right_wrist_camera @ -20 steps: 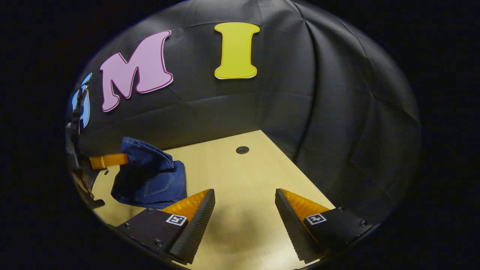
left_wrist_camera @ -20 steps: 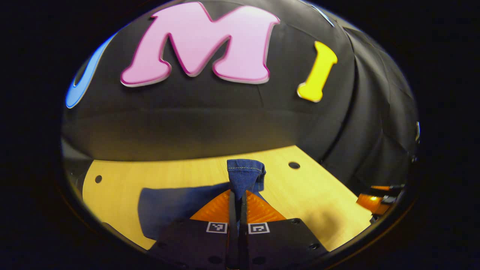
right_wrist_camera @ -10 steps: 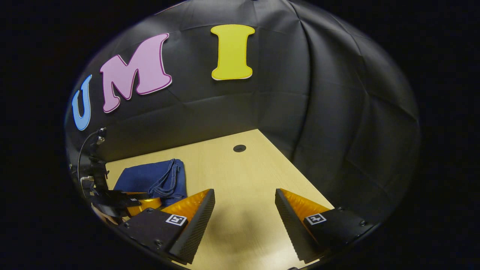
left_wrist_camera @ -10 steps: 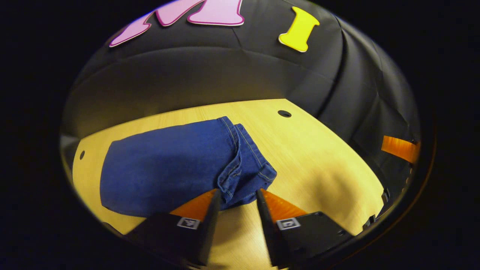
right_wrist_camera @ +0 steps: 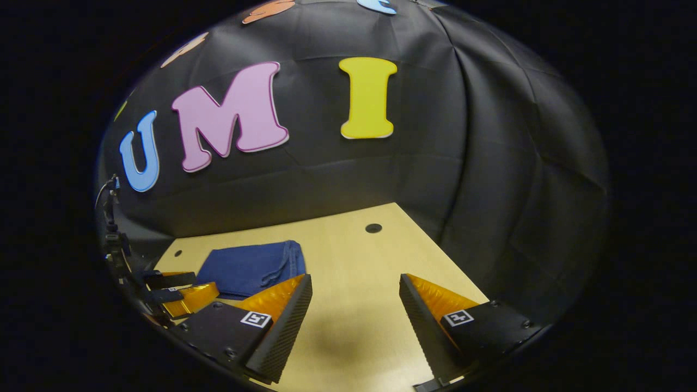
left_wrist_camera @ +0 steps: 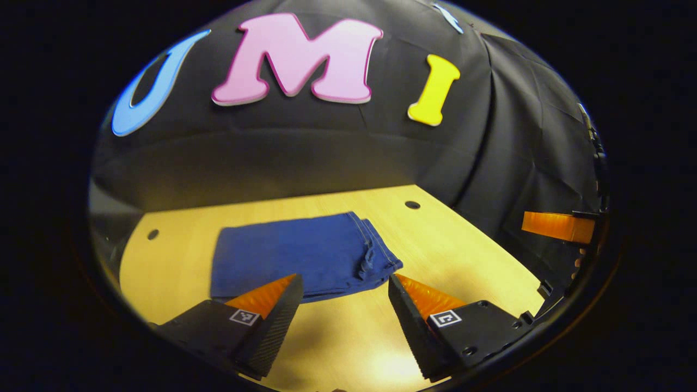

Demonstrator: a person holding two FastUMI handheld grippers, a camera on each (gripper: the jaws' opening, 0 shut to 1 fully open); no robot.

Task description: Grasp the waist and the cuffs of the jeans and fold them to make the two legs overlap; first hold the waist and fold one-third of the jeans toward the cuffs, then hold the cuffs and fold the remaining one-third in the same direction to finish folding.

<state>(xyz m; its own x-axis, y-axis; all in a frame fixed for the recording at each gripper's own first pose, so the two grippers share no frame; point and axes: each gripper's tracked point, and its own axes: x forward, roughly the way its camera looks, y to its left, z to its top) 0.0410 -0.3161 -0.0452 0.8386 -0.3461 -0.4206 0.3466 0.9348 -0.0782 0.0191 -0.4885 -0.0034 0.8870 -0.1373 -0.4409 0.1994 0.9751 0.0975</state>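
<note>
Left gripper [left_wrist_camera: 342, 299] fingers spread apart, holding nothing — hovers over the wooden table [left_wrist_camera: 463, 256] just short of the jeans [left_wrist_camera: 305, 253]. Jeans lie flat in a folded blue bundle on the table, stitched cuff edges bunched at the bundle's right end, clear of both fingers. Right gripper [right_wrist_camera: 354, 305] also spread wide and empty — over bare tabletop, jeans [right_wrist_camera: 248, 267] off to its left, near the left gripper [right_wrist_camera: 179, 291] at the view's edge.
</note>
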